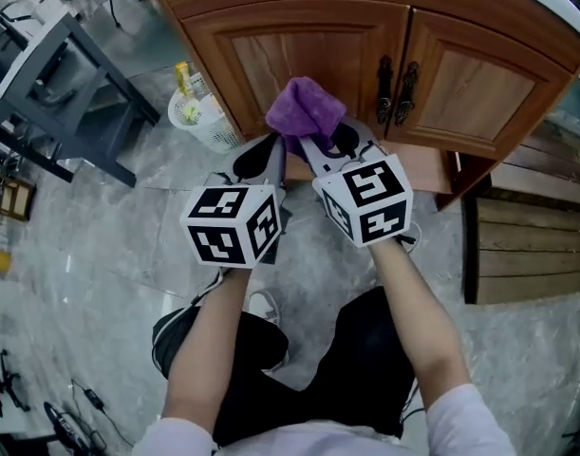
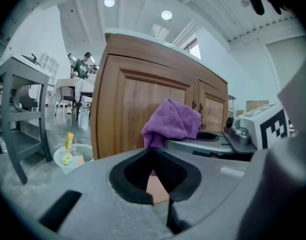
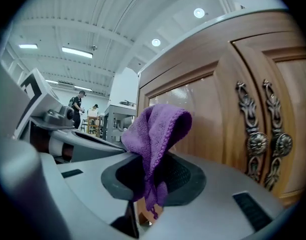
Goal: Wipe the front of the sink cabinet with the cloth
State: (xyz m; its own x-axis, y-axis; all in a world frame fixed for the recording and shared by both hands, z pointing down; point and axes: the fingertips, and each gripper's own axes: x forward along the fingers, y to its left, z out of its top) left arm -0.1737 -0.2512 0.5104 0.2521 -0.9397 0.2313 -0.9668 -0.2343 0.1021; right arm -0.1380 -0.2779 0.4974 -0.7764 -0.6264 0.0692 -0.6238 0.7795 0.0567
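My right hand-held gripper (image 1: 326, 143) holds the purple cloth (image 1: 307, 105) bunched up in front of the wooden sink cabinet (image 1: 299, 50), just left of its two dark door handles (image 1: 395, 91). My left hand-held gripper (image 1: 267, 156) sits just beside it. A white basket (image 1: 202, 120) stands on the grey floor (image 1: 128, 245) by the cabinet's left corner.
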